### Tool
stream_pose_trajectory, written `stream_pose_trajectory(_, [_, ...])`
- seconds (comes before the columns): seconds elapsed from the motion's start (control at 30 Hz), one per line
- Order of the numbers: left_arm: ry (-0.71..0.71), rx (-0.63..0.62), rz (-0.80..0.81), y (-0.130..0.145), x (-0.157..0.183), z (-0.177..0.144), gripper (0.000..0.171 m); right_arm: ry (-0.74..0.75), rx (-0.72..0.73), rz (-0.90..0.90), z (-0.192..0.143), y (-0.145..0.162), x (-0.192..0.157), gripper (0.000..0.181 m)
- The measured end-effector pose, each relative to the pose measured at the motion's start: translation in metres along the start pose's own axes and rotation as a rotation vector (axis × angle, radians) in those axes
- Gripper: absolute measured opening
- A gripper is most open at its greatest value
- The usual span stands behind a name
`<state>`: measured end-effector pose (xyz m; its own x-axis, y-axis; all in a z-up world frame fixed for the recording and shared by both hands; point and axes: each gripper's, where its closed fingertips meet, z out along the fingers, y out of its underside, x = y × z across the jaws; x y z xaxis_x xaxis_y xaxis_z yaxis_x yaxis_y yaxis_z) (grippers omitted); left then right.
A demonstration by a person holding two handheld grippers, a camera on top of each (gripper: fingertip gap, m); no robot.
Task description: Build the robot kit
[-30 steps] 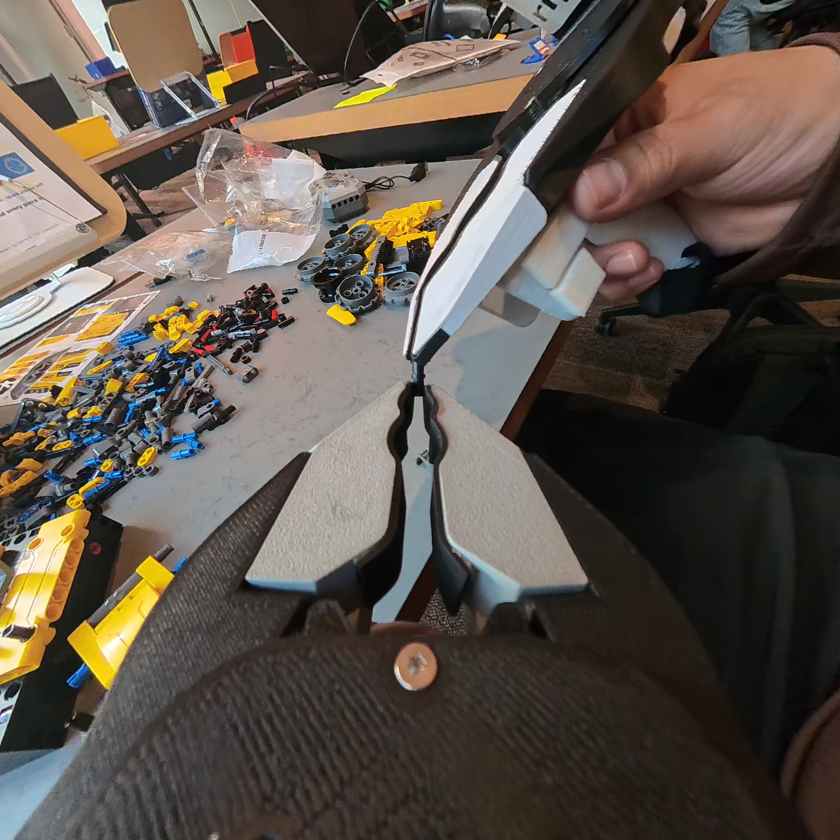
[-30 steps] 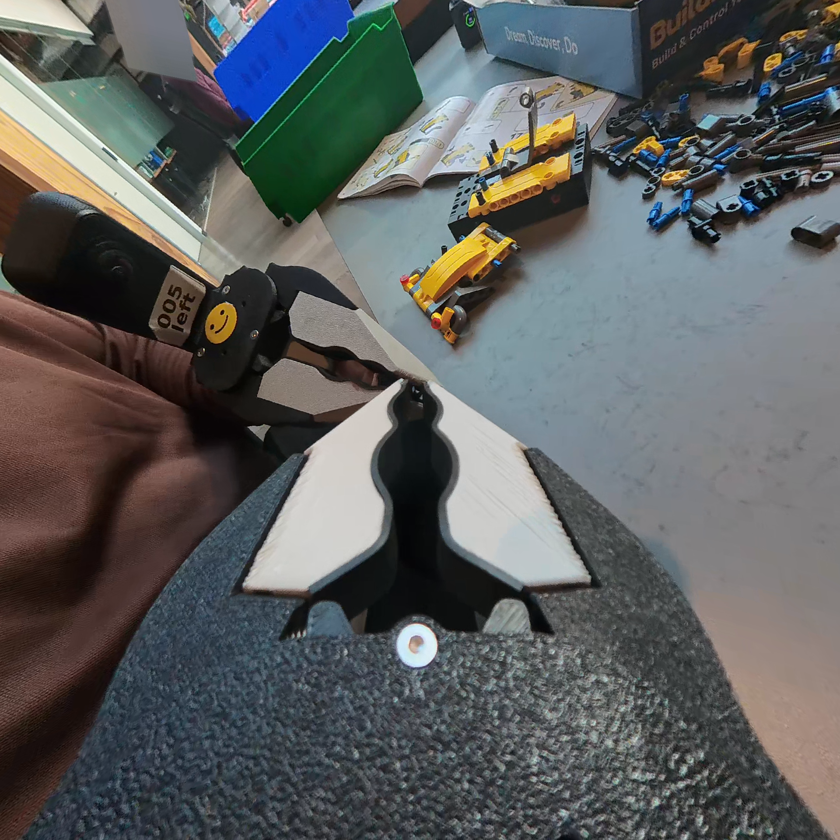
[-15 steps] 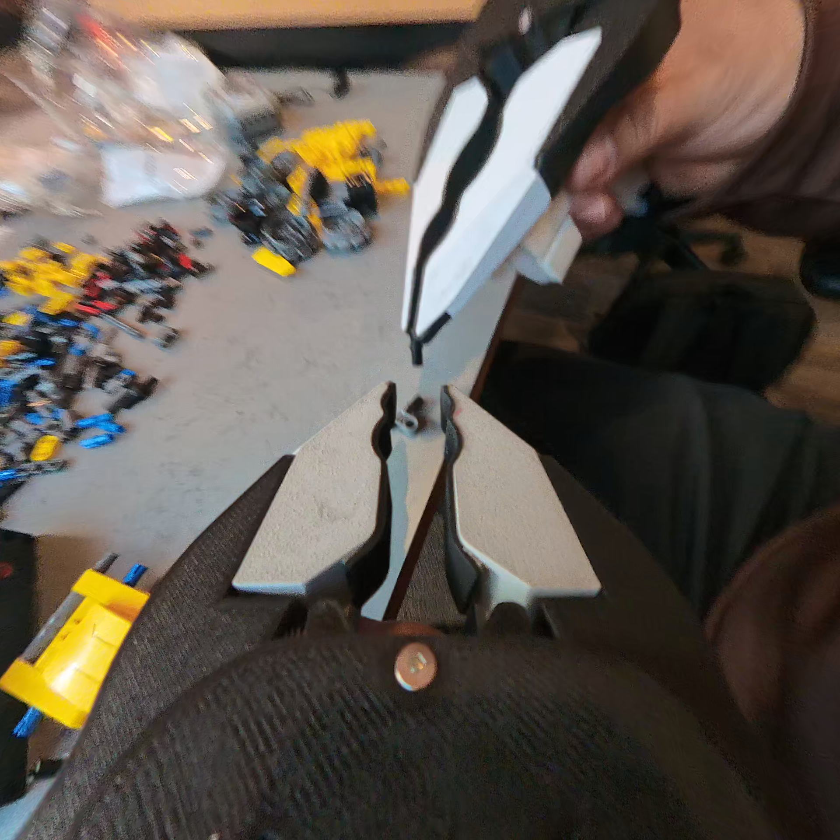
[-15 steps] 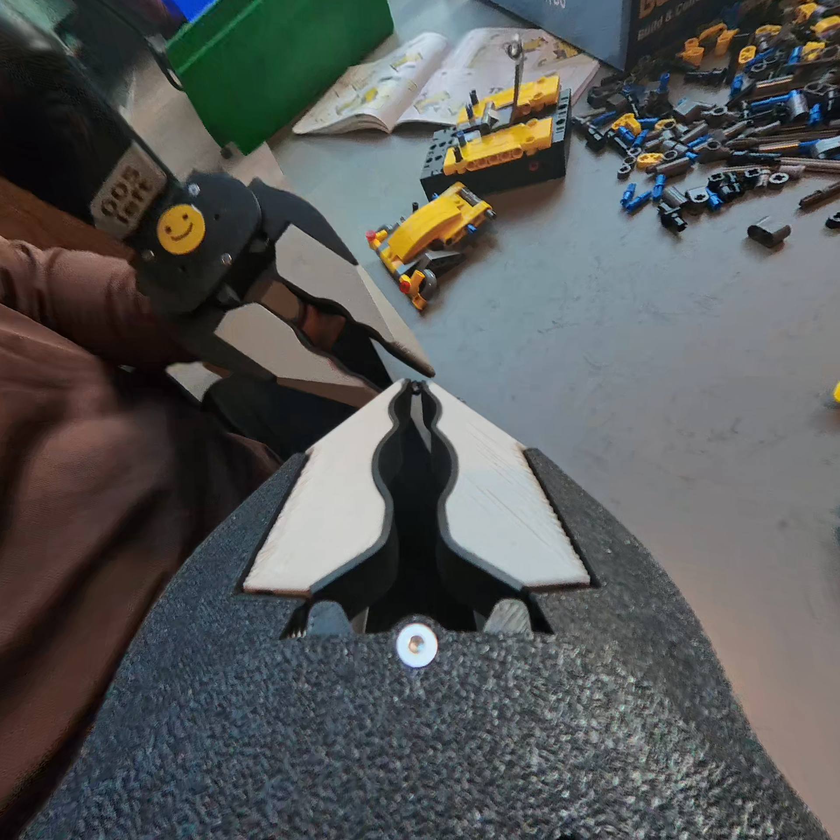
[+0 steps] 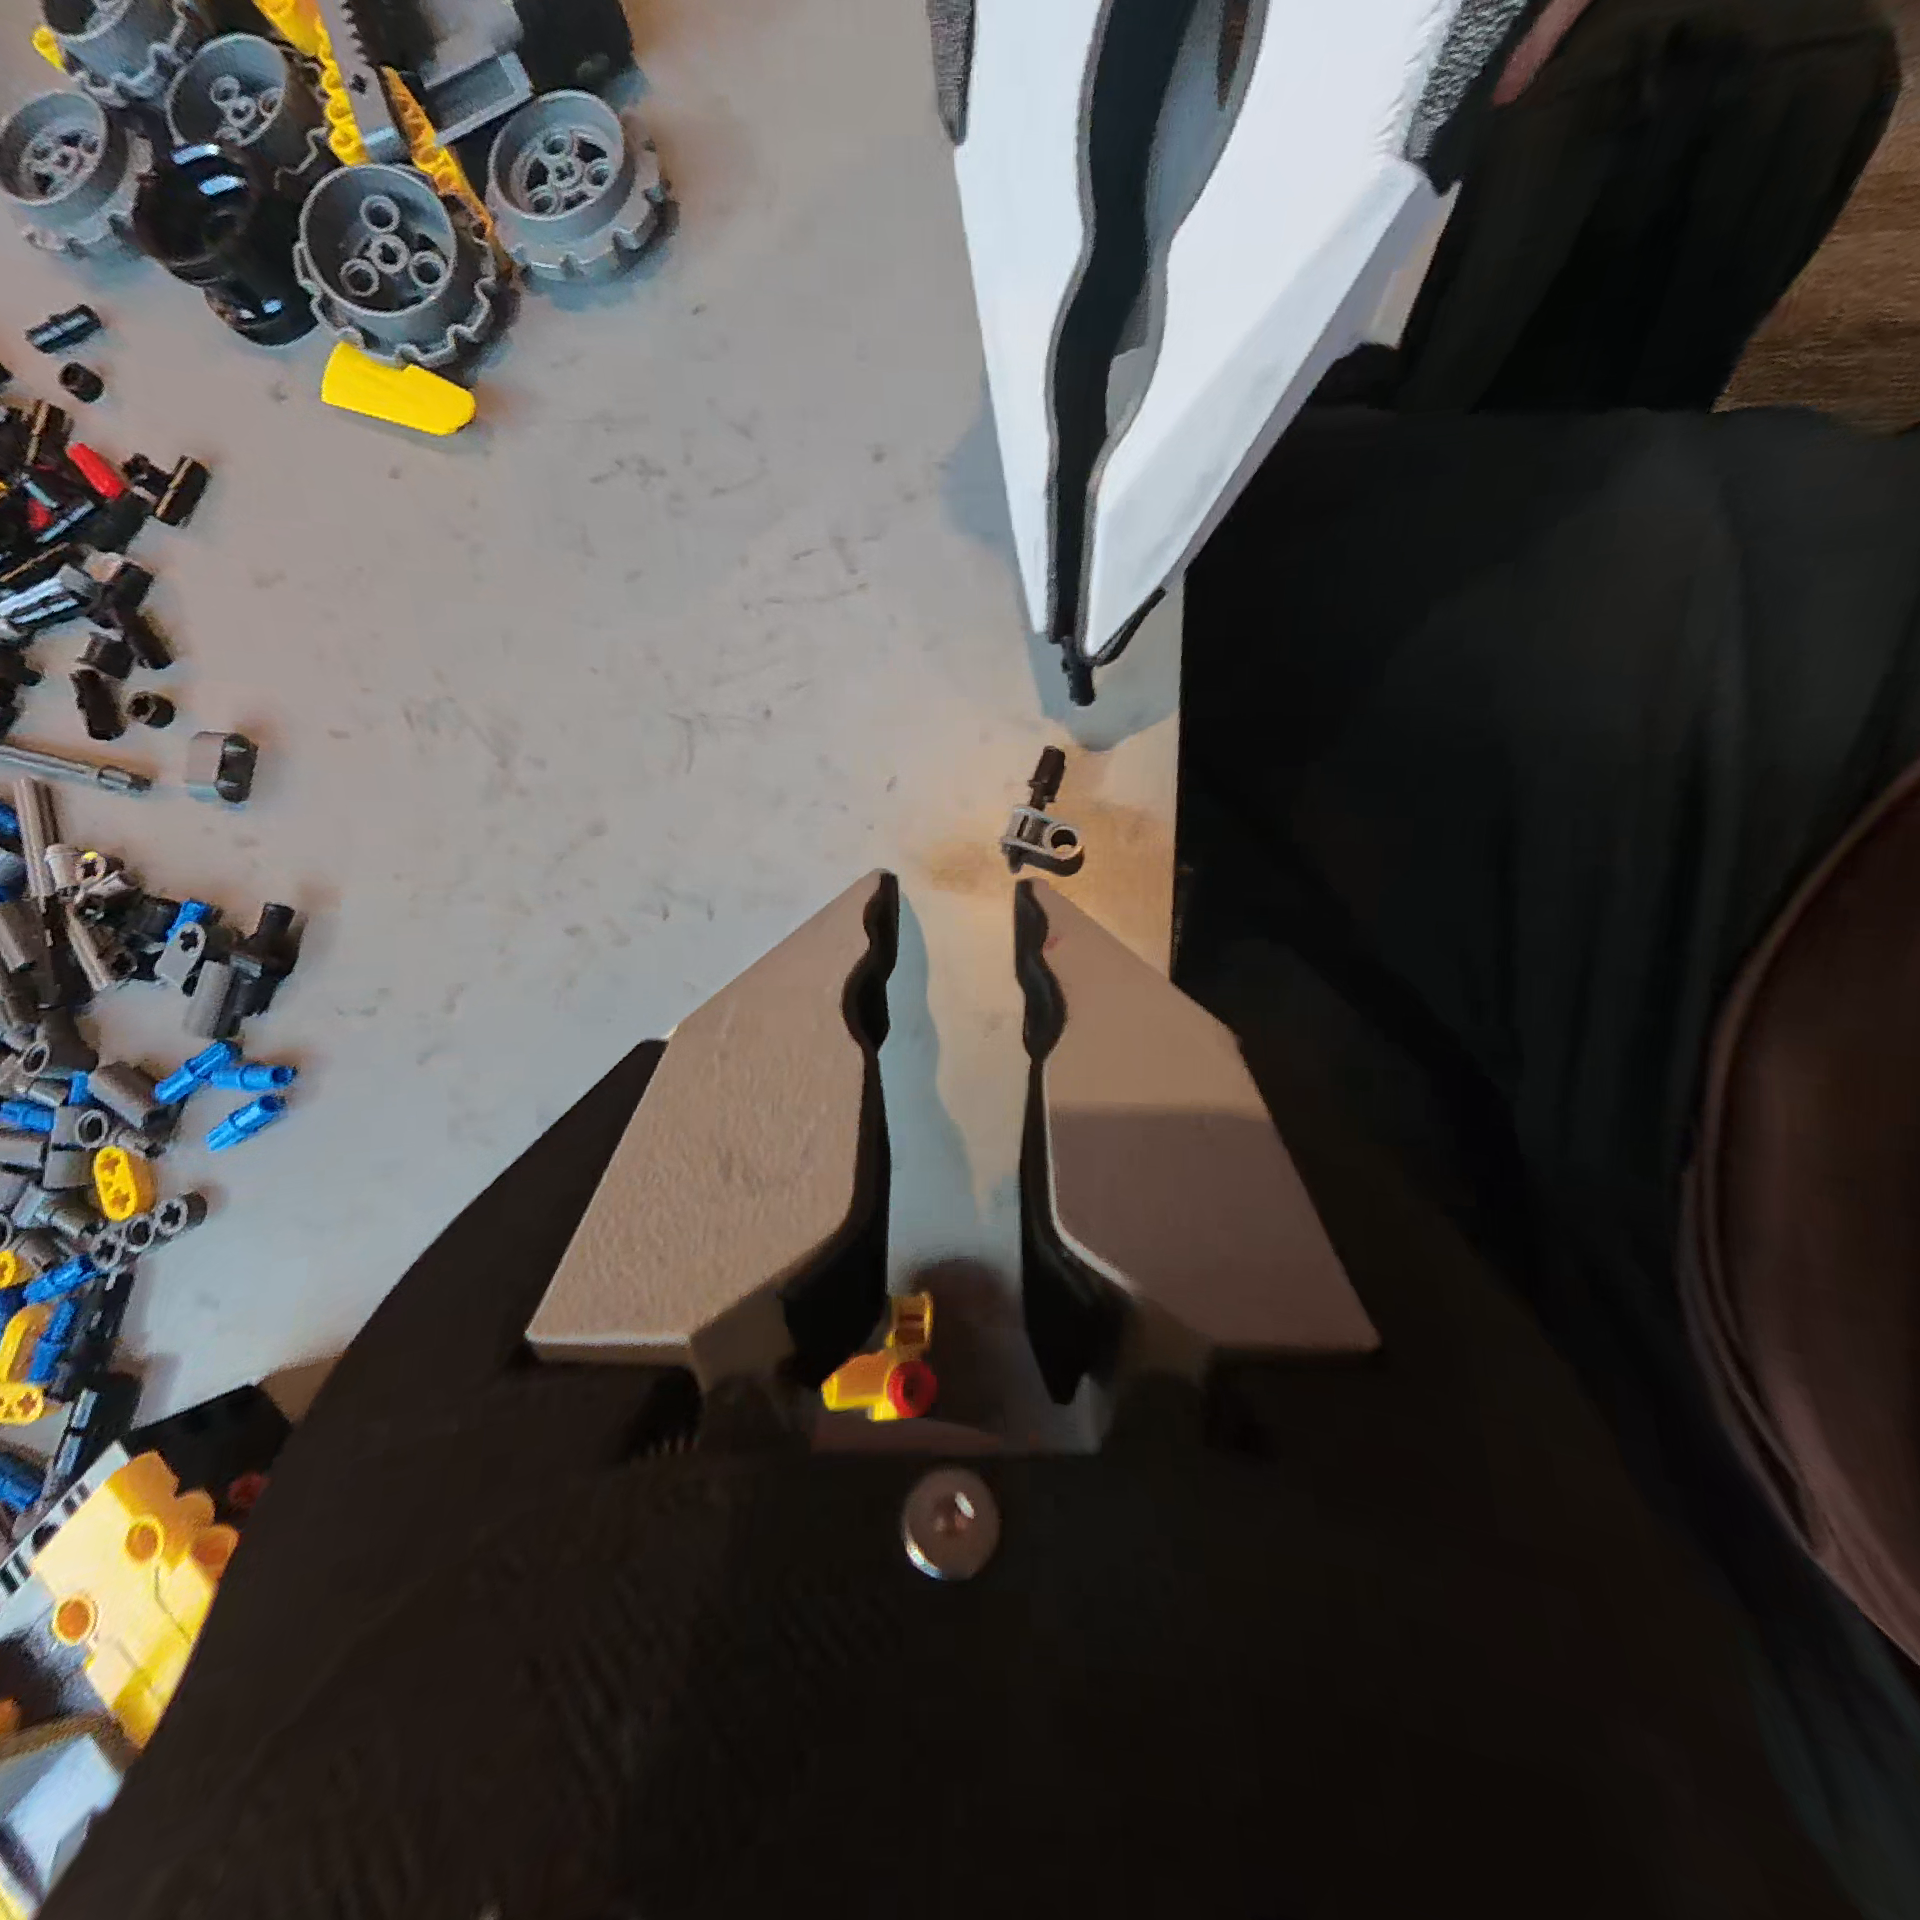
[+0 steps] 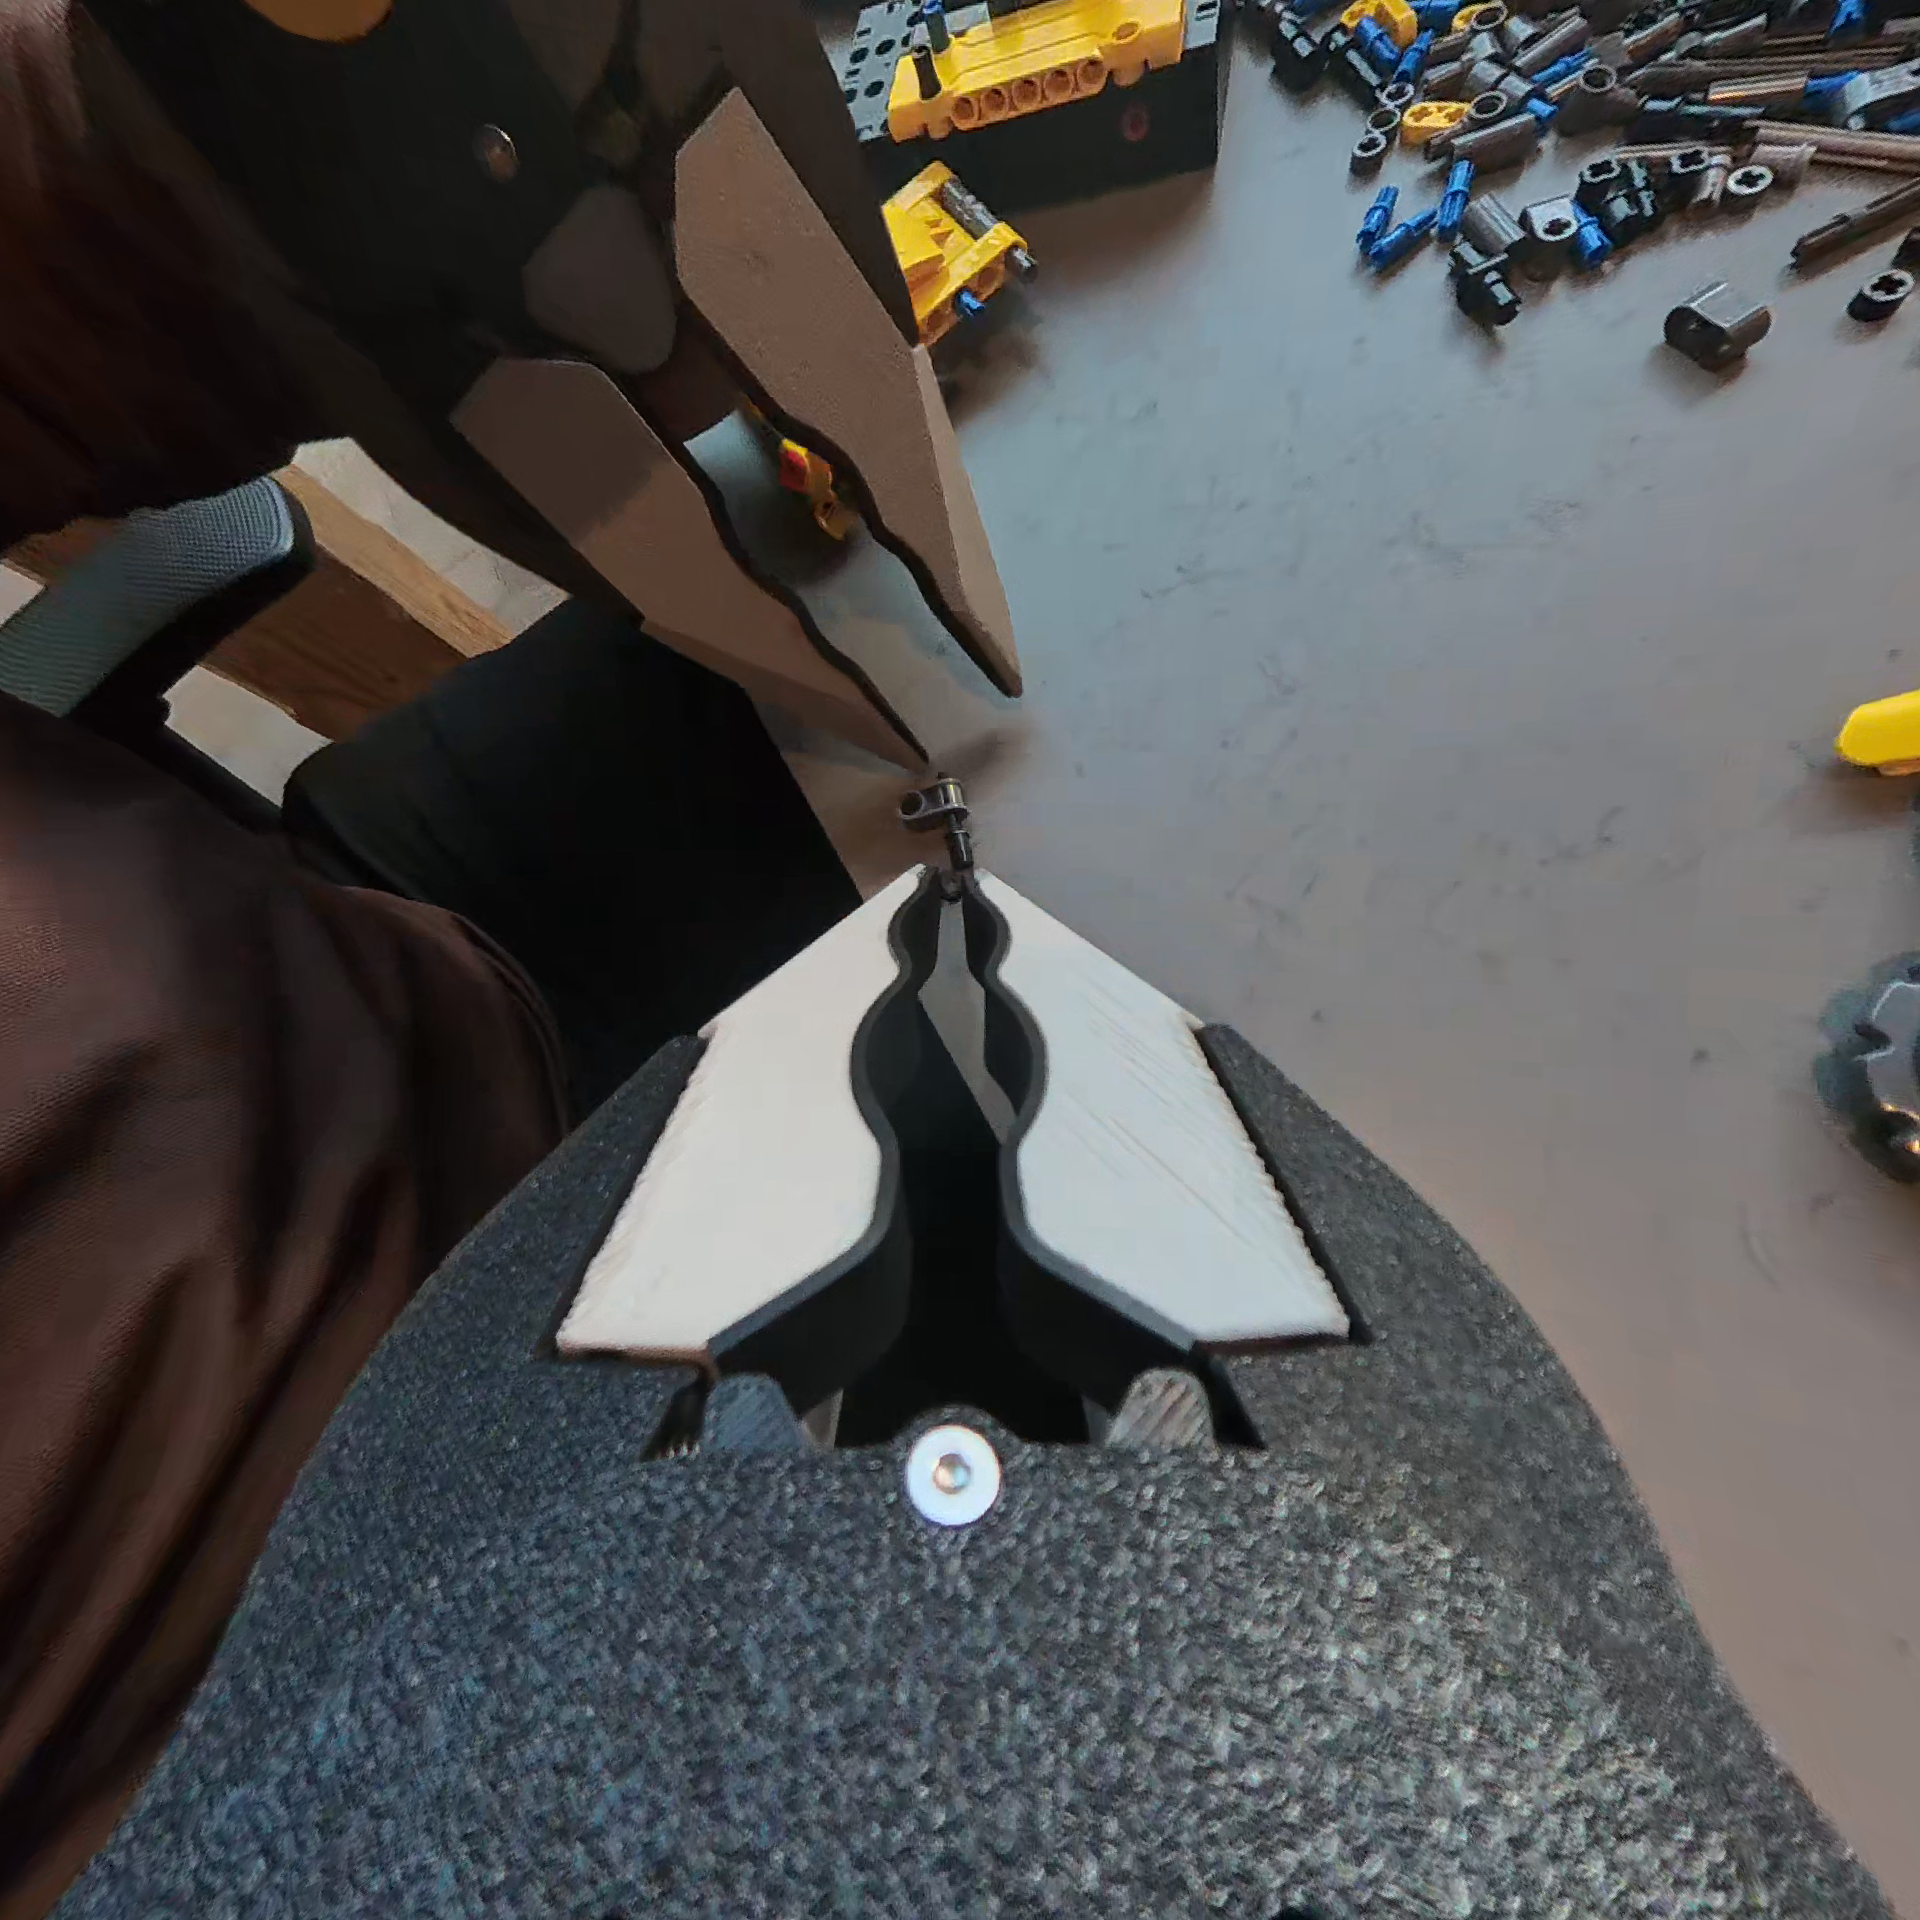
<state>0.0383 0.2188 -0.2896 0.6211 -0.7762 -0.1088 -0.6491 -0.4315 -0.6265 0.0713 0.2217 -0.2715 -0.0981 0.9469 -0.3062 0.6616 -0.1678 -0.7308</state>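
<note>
Connector piece [image 5: 1042, 828] now on table [image 5: 623, 675], seemingly outside parted left claw [image 5: 954, 896].

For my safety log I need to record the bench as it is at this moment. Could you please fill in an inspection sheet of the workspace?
Surface: grey table, scuffed, dry.
Things at the grippers: grey connector with black pin lying near the table edge, between both tips; small yellow piece under the left fingers.
Clutter: grey wheels, yellow wedge, loose small pieces, yellow and black assembly.
Grippers: left gripper open, just short of the connector; right gripper shut, tip pointing at the pin; contact unclear.
Cables: nothing seen.
Surroundings: person's dark lap, brown sleeve, chair armrest.
</note>
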Motion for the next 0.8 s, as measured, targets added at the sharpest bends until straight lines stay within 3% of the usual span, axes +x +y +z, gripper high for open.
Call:
stream_pose_trajectory(0.47, [0.065,0.087,-0.110,-0.010,0.022,0.001,0.023,-0.036,-0.005,-0.062,0.008,-0.005,-0.009,0.000])
stream_pose_trajectory(0.8, [0.007,0.068,-0.158,-0.011,0.020,0.009,0.022,-0.015,-0.031,-0.089,0.013,-0.007,-0.008,0.000])
